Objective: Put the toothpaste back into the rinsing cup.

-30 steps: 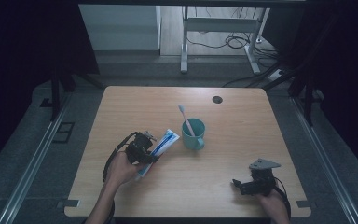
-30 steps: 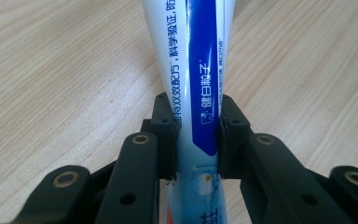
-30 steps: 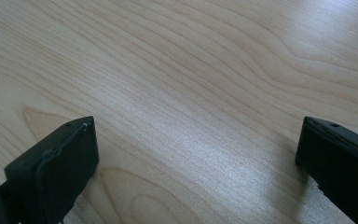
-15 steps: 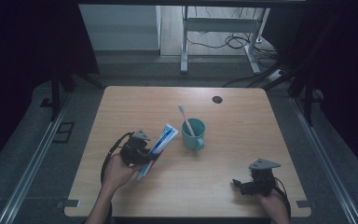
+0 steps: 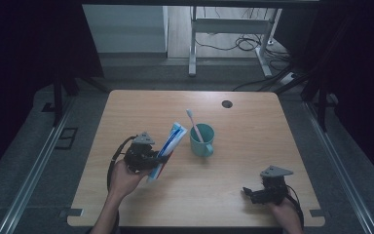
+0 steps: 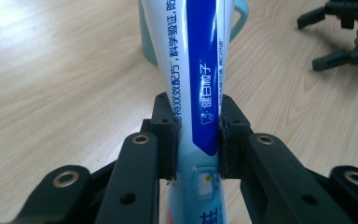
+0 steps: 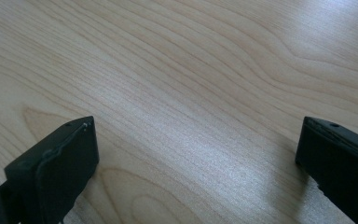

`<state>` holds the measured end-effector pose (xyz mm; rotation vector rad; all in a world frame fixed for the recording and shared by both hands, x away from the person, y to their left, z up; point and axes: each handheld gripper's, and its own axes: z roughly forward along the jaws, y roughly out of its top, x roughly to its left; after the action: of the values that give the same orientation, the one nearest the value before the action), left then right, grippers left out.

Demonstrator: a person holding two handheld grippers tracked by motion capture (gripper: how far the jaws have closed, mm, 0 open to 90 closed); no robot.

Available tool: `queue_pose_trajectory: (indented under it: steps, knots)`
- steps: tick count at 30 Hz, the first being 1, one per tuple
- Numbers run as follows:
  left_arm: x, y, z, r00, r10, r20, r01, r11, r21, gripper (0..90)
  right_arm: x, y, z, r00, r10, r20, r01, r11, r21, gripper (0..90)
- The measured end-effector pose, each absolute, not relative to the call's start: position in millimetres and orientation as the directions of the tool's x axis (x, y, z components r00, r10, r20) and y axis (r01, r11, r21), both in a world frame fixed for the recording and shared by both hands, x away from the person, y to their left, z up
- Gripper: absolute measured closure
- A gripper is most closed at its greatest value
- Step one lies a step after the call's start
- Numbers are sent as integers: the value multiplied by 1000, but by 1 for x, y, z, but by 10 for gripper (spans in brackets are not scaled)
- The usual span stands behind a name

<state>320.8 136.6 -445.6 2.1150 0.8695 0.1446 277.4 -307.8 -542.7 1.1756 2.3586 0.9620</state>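
High view: we grip the toothpaste tube (image 5: pixel 168 148) in our left claw (image 5: pixel 152 158), jaws clamped on its sides, the tube tilted above the desk (image 5: pixel 253 122) with its top end near the teal cup (image 5: pixel 202 140) holding a toothbrush (image 5: pixel 194 124). Our right claw (image 5: pixel 253 194) rests well apart, jaws wide and empty.

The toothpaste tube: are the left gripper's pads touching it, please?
Touching. The left gripper view shows both pads pressed against the toothpaste tube.
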Motion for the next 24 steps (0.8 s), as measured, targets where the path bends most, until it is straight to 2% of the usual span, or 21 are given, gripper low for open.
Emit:
queue_pose_trajectory:
  steps: [24]
  knots:
    - [339, 106, -429, 751, 630, -200, 473, -301, 828, 730, 278, -308, -543, -605, 796, -4, 566, 434, 701, 0]
